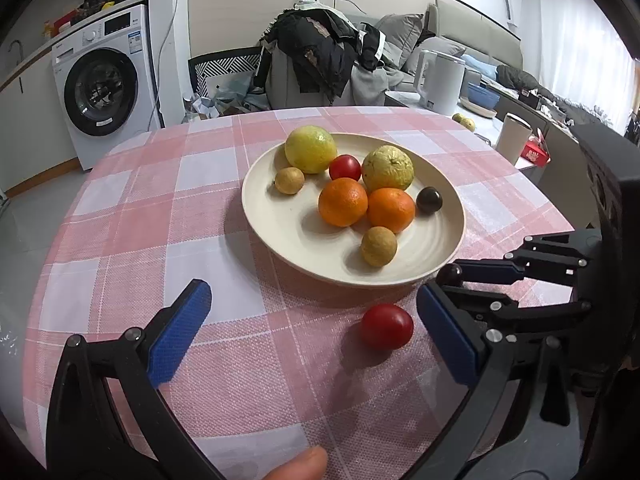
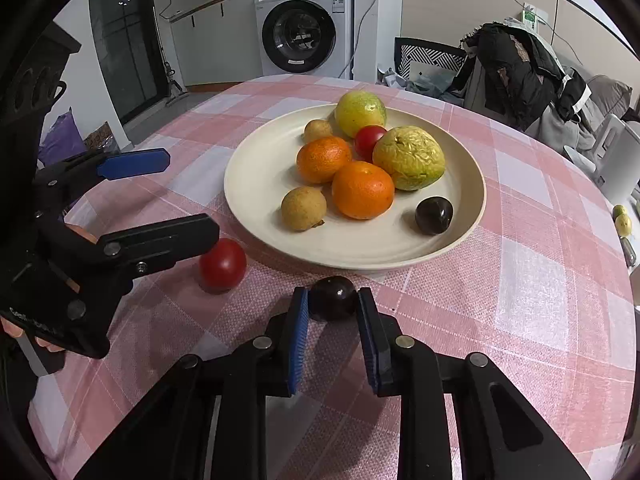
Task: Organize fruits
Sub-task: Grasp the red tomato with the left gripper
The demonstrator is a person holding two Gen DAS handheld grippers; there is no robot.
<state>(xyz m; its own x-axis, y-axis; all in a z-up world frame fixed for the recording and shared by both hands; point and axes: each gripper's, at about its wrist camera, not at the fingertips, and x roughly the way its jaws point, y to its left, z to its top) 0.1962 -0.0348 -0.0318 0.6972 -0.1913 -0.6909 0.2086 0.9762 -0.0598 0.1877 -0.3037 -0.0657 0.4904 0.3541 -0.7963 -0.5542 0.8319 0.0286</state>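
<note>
Closest to the right wrist camera, right tool (image 2: 333, 310) clamped on a dark plum (image 2: 333, 298), blue pads pressing both its sides, fruit low over the pink checked cloth of the desk (image 2: 540, 288), just off the plate's rim at 6 o'clock. Left tool (image 1: 314, 320) spread wide, gripping nothing, a loose red tomato (image 1: 387, 326) lying on the cloth between its pads, close to the right-hand one. Same tomato in the right wrist view at 7 o'clock off the plate, just beside one left finger. On the cream plate (image 2: 256, 168): two oranges (image 2: 362, 189) touching at the centre, a brownish round fruit (image 2: 303, 208) at 7 o'clock, a second dark plum (image 2: 434, 215) at 4 o'clock, a wrinkled green guava (image 2: 409, 157) at 2 o'clock, a smoother yellow-green fruit (image 2: 360, 113) at 12 o'clock, a red tomato wedged between those two, and a smaller brown fruit (image 2: 318, 130) at 11 o'clock. Behind the desk, a washing machine (image 2: 306, 24) and a chair heaped with dark clothes (image 2: 516, 64).
</note>
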